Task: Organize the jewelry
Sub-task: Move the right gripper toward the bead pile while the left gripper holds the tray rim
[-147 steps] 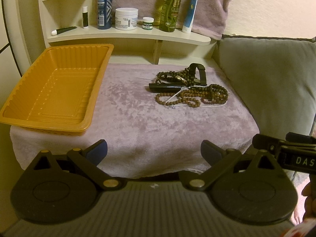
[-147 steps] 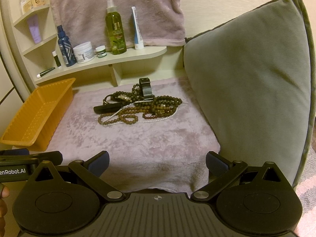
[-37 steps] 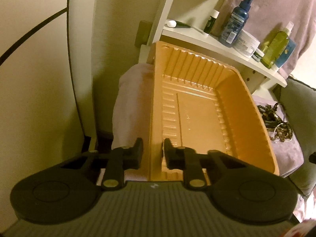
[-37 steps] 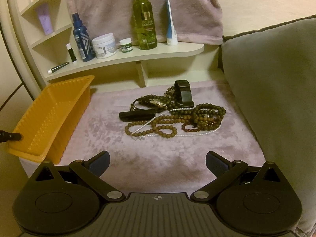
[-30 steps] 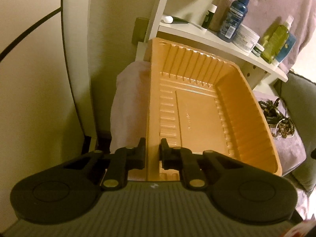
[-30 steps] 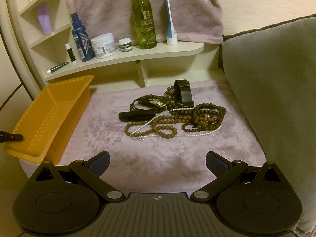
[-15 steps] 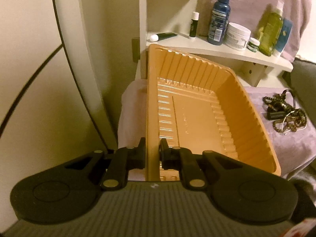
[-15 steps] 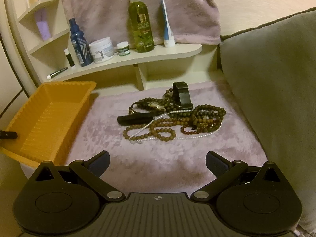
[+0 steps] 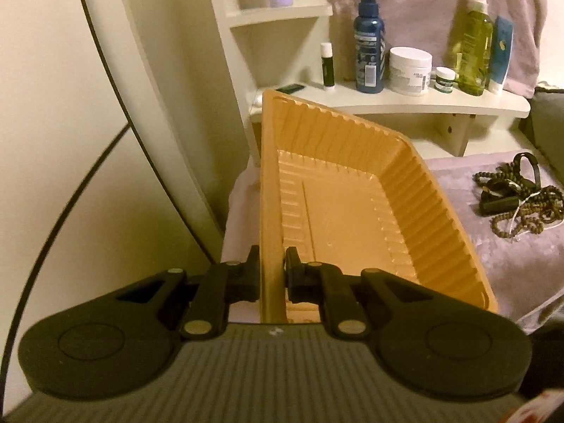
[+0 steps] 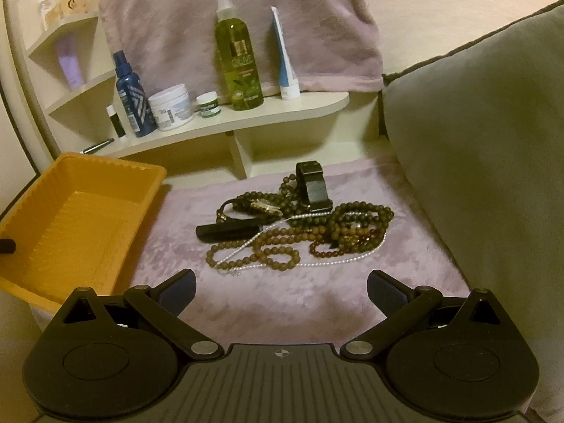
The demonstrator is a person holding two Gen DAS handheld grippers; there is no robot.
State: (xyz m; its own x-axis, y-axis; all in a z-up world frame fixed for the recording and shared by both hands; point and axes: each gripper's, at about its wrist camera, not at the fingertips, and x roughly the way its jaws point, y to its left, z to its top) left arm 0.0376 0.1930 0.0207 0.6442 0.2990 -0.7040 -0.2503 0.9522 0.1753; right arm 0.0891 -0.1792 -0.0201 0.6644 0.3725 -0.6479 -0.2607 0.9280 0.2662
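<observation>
An empty orange plastic tray is tilted, its left side lifted off the purple cloth. My left gripper is shut on the tray's near left rim, one pad inside and one outside. In the right wrist view the tray sits at the left, with a left fingertip showing at its rim. A tangle of jewelry lies mid-cloth: brown bead strands, a thin silver chain, a black watch band and a black bar. My right gripper hovers open in front of the pile, nothing between its pads.
A cream shelf behind the cloth carries a blue spray bottle, a white jar, a small green-lidded jar, a green oil bottle and a tube. A grey cushion walls the right side. A purple towel hangs above the shelf.
The left gripper has swung the tray round and lifted its held side, so the tray tilts and its inside now faces the right camera. The right gripper has barely moved.
</observation>
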